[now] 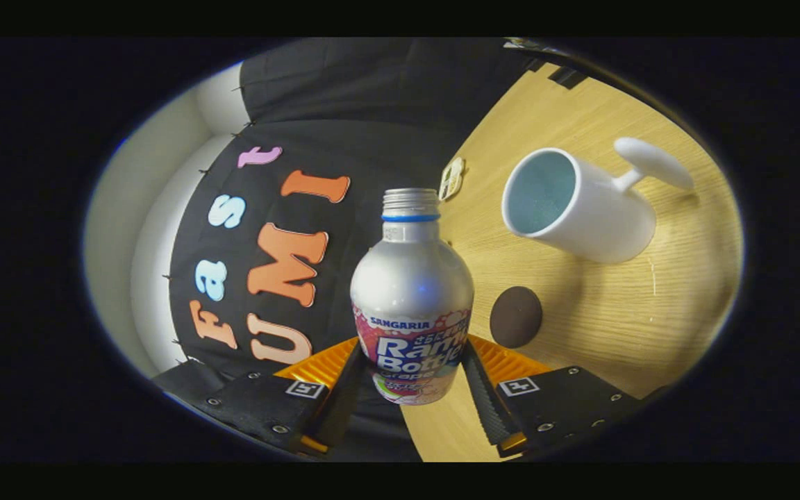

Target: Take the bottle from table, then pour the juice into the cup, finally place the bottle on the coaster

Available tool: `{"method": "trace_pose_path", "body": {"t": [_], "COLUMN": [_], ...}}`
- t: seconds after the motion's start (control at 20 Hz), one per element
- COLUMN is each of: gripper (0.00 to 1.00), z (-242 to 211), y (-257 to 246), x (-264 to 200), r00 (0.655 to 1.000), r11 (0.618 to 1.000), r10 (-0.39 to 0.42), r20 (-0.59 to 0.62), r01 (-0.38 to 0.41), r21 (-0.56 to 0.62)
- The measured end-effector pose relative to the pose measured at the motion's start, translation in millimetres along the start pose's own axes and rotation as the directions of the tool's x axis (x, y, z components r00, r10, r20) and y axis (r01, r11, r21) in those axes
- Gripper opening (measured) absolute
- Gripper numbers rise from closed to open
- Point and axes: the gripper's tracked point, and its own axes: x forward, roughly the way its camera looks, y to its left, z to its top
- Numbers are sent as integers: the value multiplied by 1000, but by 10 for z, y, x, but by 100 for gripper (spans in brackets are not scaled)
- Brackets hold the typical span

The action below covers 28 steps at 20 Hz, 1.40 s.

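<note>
Here the gripper [410,378] is clamped on the aluminium drink bottle [412,292], one finger pressing each side of its labelled lower body, so the bottle sits squarely between the fingers with its long axis running away from them, neck foremost. The threaded neck carries a blue ring and no cap, so the mouth is open. The whole view is rolled: the wooden table [622,319] stands up on the bottle's right side like a wall, and the booth's black cloth wall takes the left. That suggests the bottle is lifted off the table and already tipped well over towards the table side, though I cannot tell whether its base is quite free of the surface.

The relation the pour turns on is bottle mouth to cup mouth. The white cup [580,205] with its knobbed side handle [653,163] stands on the table beyond the fingers and off to the right of the neck, its pale blue inside facing this way; mouth and cup are still apart, with bare wood between them. By my judgement the neck must travel right and forward until it hangs over the rim before more tilt is added, or juice will land on the wood.

The dark round coaster [515,317] lies on the table just beside the bottle's shoulder, nearer the fingers than the cup.
</note>
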Motion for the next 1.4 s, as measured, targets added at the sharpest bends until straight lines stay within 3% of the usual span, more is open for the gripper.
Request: {"method": "trace_pose_path", "body": {"t": [0.4, 1.4], "gripper": [75, 75], "z": [90, 137], "y": [108, 116], "x": [43, 68], "r00": [1000, 1000], "r11": [987, 925], "r10": [-1, -8], "r20": [17, 30], "r01": [-2, -4], "r21": [158, 380]}}
